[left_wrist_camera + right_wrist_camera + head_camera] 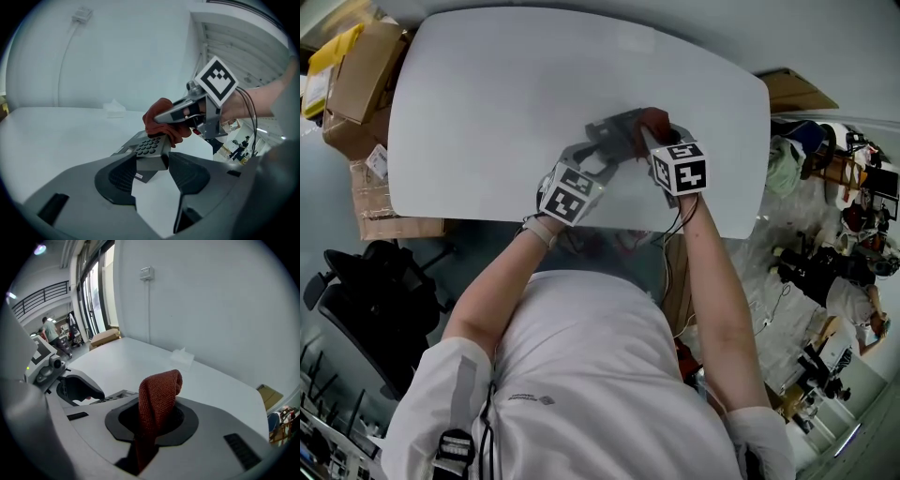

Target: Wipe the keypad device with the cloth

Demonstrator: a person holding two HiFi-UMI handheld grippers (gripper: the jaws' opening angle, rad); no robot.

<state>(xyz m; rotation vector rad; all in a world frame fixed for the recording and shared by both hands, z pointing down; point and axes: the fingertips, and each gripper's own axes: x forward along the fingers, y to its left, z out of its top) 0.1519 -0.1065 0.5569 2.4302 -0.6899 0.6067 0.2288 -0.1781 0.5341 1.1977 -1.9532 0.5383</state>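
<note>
– White bench [487, 112] in the foreground, pale wall [140, 56] behind it. What's closest?

– Left tongs [151, 165]. The jaws are closed onto the near end of the keypad device [151, 148], one pad on each side. Its grey body and dark keys stick out forward from them.

– Where is that on the bench?

– Toward the near edge, right of the middle in the head view. I can't tell whether its underside rests on the surface.

– And the other pair?

– Right tongs [157, 425] are pinched together on the cloth [158, 392]. It's a rust-red knitted piece standing up in a fold between the jaws. The left gripper view shows the bunched cloth pressing on the far end of the device, just past the keys, and hiding that end.

– Beyond that?

– A small white packet [114, 108] lies near the bench's far edge, well apart from the device. A socket [82, 14] sits high on the wall with a cable running down. Cardboard boxes [356, 75] are stacked off the bench's left end.
</note>
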